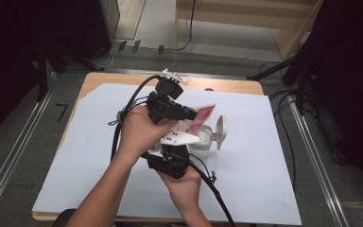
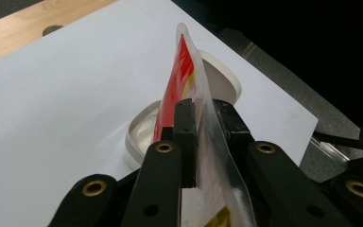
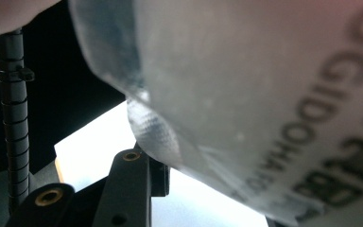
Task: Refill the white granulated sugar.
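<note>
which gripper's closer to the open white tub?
Right. The right gripper sits right beside the tub, on its near-left side by the high view. The left gripper is above and behind it, jaws shut on a red packet held over the tub.

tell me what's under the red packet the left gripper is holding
Below the red packet, clamped by the left gripper, sits an open white container with its hinged lid up. The packet covers most of its inside, so any contents stay hidden.
</note>
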`<state>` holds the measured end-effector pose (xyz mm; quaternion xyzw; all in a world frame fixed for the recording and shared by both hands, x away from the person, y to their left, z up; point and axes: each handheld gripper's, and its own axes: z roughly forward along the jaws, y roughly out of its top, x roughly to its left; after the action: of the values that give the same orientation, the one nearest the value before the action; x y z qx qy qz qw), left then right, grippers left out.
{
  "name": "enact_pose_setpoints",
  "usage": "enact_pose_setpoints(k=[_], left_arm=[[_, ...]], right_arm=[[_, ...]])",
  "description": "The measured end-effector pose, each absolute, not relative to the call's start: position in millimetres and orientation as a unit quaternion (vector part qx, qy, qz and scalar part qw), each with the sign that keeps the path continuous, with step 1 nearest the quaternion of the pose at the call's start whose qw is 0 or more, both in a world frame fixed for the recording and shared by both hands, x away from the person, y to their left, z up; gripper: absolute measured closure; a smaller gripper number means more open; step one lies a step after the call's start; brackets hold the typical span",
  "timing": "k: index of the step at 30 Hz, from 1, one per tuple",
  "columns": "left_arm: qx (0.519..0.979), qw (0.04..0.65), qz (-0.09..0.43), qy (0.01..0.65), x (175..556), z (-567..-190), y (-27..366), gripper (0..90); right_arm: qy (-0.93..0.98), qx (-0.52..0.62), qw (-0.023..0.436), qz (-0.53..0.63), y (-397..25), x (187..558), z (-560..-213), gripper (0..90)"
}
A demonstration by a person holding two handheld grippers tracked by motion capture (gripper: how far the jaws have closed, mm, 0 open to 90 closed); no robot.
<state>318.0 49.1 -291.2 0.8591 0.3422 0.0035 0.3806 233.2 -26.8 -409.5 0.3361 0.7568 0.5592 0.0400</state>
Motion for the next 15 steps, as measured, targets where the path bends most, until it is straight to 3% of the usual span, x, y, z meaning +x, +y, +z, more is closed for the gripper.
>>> enact_pose_setpoints(k=[15], left_arm=[[0.858,0.381,-0.006,0.344,324.2,-291.1,51.6,81.6]], right_arm=[[0.76,0.333,0.043,0.557,-25.4,235.8,-407.5,64.3]])
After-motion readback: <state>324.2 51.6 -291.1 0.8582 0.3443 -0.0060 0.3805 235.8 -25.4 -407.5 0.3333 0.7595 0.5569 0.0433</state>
